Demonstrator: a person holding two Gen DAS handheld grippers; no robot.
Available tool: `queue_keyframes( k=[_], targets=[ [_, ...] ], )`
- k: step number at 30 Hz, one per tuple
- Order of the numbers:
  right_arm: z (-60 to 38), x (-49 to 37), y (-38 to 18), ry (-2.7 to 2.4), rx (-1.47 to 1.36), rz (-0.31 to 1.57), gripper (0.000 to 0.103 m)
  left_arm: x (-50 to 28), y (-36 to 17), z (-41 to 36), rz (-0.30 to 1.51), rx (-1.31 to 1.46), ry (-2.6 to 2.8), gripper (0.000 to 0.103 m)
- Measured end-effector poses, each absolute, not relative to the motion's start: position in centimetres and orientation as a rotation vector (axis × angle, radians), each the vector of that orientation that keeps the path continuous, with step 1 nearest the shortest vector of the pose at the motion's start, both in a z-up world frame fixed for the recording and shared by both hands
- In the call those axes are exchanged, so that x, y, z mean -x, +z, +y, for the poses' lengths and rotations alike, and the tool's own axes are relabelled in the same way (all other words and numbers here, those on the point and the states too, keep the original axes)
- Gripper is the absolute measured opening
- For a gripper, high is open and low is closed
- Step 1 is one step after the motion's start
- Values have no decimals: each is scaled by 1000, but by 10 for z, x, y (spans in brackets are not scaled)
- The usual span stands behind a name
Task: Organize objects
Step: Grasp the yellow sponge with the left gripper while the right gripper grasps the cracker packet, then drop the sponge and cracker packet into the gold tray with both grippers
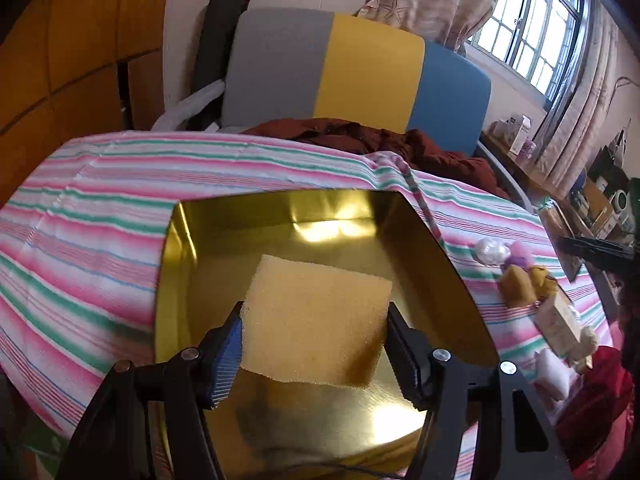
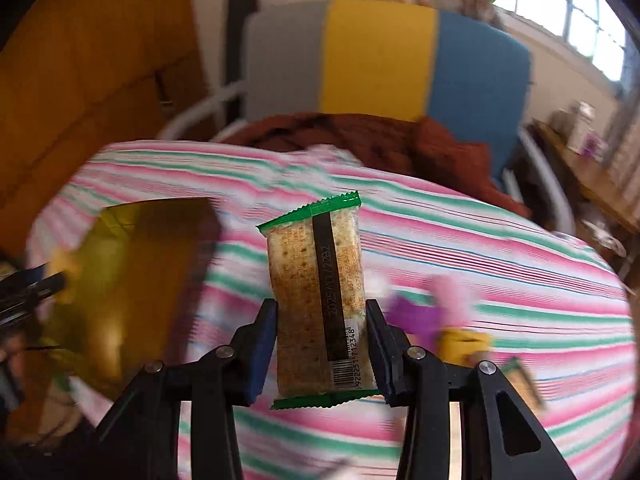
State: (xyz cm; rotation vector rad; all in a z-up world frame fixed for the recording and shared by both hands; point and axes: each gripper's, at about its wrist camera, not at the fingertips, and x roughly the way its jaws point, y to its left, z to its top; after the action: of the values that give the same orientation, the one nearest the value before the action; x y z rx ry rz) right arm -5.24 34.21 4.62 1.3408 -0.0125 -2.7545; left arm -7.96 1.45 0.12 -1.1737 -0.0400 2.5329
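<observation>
Sponge (image 1: 316, 322): yellow, square, pinched by its two side edges between the fingers of our left gripper (image 1: 314, 354). It hangs over the open gold tin (image 1: 452, 280), with its far end toward the bottom of the tin; we cannot tell if it touches.

Snack bar (image 2: 318, 304): clear wrapper with green crimped ends, barcode and date strip facing us. Our right gripper (image 2: 322, 354) is clamped on its lower half and holds it upright above the striped tablecloth (image 2: 500, 240), clear of the tin (image 2: 132, 272), which sits to its left in the right wrist view.

The tin rests on the pink, green and white striped cloth. To its right on the cloth lies a loose cluster of small items (image 1: 532, 284): white, pink, mustard and cream pieces, too small to name. Beyond the table stands a chair (image 1: 360, 68) with a grey, yellow and blue back, dark red cloth (image 1: 400, 140) heaped on its seat. Window (image 1: 532, 28) at far right.
</observation>
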Motion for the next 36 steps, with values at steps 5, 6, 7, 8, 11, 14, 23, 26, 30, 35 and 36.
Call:
queue_keyframes(
  k=[5,6,7,8,11,14,23,26,30,35,36],
  targets=[
    [271,57,42,-2613,-1281,-100,43,104,11,7,9,1152,2617,71],
    [256,60,38,-2591,-1283,-110,43,108,14,3,5,1141,2638,74],
    [244,62,34,-2574,-1286,-125,43,109,16,1,7,1133,2646,79],
    [230,66,26,-2544,-1297,-155,43,110,20,-2,9,1124,2664,82],
    [204,71,13,-2512,-1334,-191,48,106,28,-15,-29,1080,2684,84],
    [185,71,6,-2479,-1336,-207,57,101,29,-22,-26,1080,2671,86],
    [161,50,1,-2502,-1317,-109,79,64,20,-43,-93,1114,2708,86],
    [158,37,4,-2539,-1284,-76,87,48,20,-42,-92,1108,2717,86],
    [150,22,10,-2589,-1223,-7,93,29,23,-41,-80,1110,2734,86],
    [148,9,16,-2634,-1171,23,96,15,29,-47,-85,1122,2752,86],
    [148,7,17,-2644,-1161,20,98,12,31,-48,-78,1118,2761,86]
  ],
)
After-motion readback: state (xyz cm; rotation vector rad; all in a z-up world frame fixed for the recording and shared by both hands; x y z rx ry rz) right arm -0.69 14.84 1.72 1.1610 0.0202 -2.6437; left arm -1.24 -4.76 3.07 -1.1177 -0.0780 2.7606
